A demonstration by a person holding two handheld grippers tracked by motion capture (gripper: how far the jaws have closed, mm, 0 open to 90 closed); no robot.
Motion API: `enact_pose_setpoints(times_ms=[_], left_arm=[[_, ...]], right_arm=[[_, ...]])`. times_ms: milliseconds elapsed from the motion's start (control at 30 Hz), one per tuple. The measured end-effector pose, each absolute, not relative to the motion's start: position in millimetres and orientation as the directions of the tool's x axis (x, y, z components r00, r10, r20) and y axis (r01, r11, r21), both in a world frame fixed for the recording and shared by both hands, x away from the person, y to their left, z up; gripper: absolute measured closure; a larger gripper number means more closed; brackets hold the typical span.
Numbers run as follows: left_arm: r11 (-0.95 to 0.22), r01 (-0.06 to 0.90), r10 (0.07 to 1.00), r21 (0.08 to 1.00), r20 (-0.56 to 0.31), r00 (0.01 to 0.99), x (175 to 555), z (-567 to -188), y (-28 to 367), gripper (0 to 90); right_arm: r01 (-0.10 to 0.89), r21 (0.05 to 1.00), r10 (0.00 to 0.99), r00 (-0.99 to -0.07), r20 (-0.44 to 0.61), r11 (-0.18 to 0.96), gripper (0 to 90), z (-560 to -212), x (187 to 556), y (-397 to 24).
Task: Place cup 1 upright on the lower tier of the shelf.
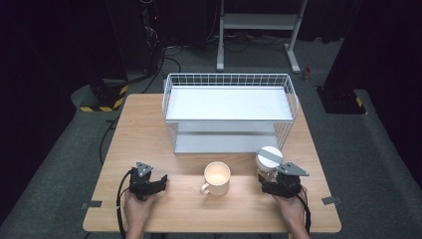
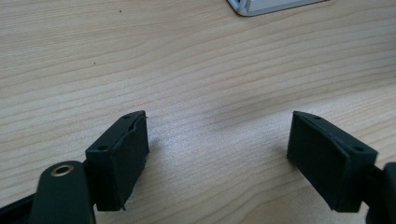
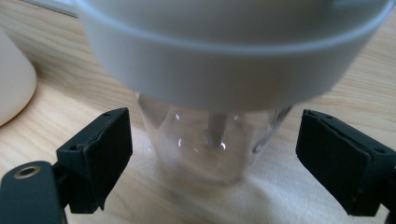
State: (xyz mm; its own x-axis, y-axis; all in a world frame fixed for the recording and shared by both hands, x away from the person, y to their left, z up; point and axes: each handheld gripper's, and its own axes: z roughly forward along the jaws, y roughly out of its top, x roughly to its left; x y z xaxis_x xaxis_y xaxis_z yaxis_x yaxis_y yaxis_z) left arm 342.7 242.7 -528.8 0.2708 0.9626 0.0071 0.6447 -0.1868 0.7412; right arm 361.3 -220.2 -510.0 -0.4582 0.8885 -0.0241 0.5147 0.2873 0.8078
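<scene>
A clear glass jar (image 1: 268, 160) with a white lid stands on the wooden table (image 1: 144, 129) at the front right. My right gripper (image 1: 267, 180) sits just behind it, held by a hand. In the right gripper view the jar (image 3: 205, 140) stands between the jaws of my right gripper (image 3: 215, 161), which is open; a gap shows on each side of the glass. A white mug (image 1: 217, 178) stands upright at the front middle, its side at the left edge (image 3: 11, 84) of that view. My left gripper (image 1: 158, 181) rests open at the front left over bare wood (image 2: 217, 149).
A white wire rack (image 1: 229, 79) with two shelves stands across the back half of the table; its corner (image 2: 271, 5) shows in the left gripper view. Dark floor with cables and a metal stand (image 1: 259, 22) lies beyond the table's far edge.
</scene>
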Motion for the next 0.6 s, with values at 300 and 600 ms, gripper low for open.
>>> enact_pose_setpoints(times_ms=[300,600], left_arm=[[-0.187,0.645,0.963,0.741,0.007,0.271,342.7,-528.8,242.8,20.6],[-0.189,0.645,0.962,0.74,0.008,0.273,342.6,-528.7,243.0,20.6]], right_arm=[[0.5,0.816,0.898,-0.437,-0.054,0.292,12.7,-508.8,372.1,-210.9],[0.473,0.838,0.898,-0.438,-0.043,0.271,13.6,-508.1,376.6,-206.7]])
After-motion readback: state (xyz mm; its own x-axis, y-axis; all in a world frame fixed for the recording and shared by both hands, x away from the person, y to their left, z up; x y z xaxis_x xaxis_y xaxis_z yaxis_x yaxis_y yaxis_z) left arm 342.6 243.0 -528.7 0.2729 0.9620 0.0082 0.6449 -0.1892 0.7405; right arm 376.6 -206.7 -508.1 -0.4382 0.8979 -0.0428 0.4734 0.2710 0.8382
